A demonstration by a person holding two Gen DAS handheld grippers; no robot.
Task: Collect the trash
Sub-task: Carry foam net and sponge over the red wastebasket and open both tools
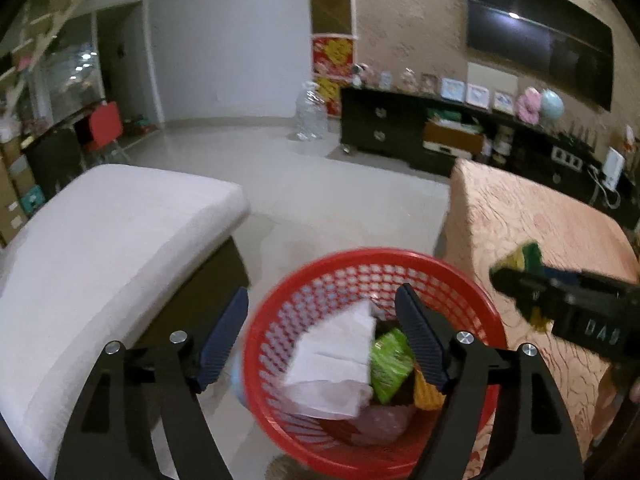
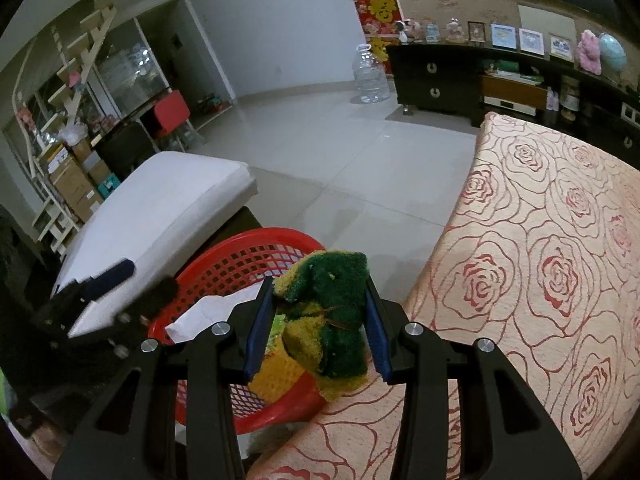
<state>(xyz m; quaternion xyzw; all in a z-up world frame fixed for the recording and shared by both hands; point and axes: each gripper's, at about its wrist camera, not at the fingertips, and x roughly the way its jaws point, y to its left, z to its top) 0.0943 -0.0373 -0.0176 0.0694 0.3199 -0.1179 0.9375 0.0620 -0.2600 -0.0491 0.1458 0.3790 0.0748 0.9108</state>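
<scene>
A red mesh basket (image 1: 460, 280) stands on the floor between a white cushion and a rose-patterned table; it holds white paper (image 1: 336, 356), a green wrapper (image 1: 390, 364) and other trash. My left gripper (image 1: 322, 320) is open and empty above the basket. My right gripper (image 2: 320, 312) is shut on a crumpled green and yellow scouring sponge (image 2: 332, 312), held over the table edge beside the basket (image 2: 240, 252). The right gripper with the sponge (image 1: 520, 258) also shows at the right in the left wrist view.
The rose-patterned table (image 2: 540, 260) lies right of the basket. A white cushioned seat (image 1: 108, 240) lies left. A dark TV cabinet (image 1: 400, 128) and a clear water jug (image 1: 310, 114) stand by the far wall across the tiled floor.
</scene>
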